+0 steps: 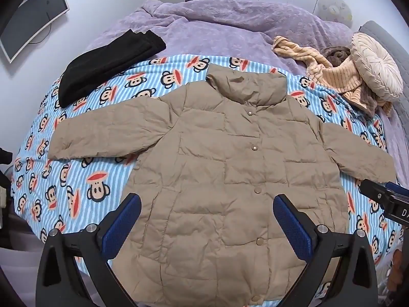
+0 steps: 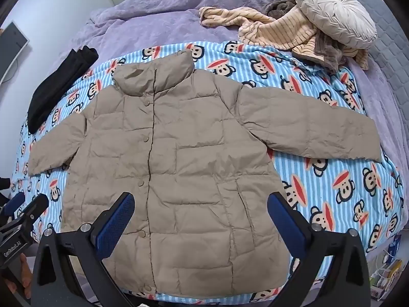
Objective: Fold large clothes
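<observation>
A tan quilted puffer jacket (image 1: 225,158) lies flat and buttoned on the bed, front up, collar at the far end, both sleeves spread out to the sides; it also shows in the right wrist view (image 2: 184,158). My left gripper (image 1: 207,204) is open and empty, held above the jacket's lower body. My right gripper (image 2: 200,203) is open and empty above the jacket's lower right part. The right gripper shows at the right edge of the left wrist view (image 1: 383,199), and the left gripper at the left edge of the right wrist view (image 2: 23,212).
The jacket lies on a blue striped monkey-print blanket (image 1: 76,179) over a purple bedspread (image 1: 217,25). Folded black clothing (image 1: 102,64) sits far left. Striped beige garments (image 2: 281,30) and a round cream cushion (image 2: 332,15) lie far right. A monitor (image 1: 30,18) stands left of the bed.
</observation>
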Demonstrator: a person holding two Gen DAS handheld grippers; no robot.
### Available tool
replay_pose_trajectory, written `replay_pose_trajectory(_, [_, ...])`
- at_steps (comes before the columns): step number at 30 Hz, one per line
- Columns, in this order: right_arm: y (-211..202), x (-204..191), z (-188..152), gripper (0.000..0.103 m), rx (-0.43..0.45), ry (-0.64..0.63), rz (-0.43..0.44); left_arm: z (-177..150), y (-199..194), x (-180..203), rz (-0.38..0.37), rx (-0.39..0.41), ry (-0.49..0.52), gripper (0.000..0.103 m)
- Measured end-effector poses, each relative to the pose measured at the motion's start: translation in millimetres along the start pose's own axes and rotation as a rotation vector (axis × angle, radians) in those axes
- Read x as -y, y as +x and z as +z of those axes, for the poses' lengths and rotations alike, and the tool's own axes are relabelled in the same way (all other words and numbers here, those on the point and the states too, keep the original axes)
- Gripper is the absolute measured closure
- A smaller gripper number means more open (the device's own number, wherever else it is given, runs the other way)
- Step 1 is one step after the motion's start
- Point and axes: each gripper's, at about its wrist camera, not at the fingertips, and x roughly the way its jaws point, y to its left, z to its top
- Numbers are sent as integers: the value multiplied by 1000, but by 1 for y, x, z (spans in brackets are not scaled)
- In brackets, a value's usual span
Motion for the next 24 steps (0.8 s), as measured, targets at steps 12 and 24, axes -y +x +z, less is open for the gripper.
replay_pose_trajectory(12, [-3, -7, 0, 0, 17, -21, -19, -3, -2, -1, 11, 4, 5, 0])
replay_pose_trajectory(24, [-4, -6, 0, 0, 19, -23, -20, -3, -3, -1, 14, 7, 4, 0])
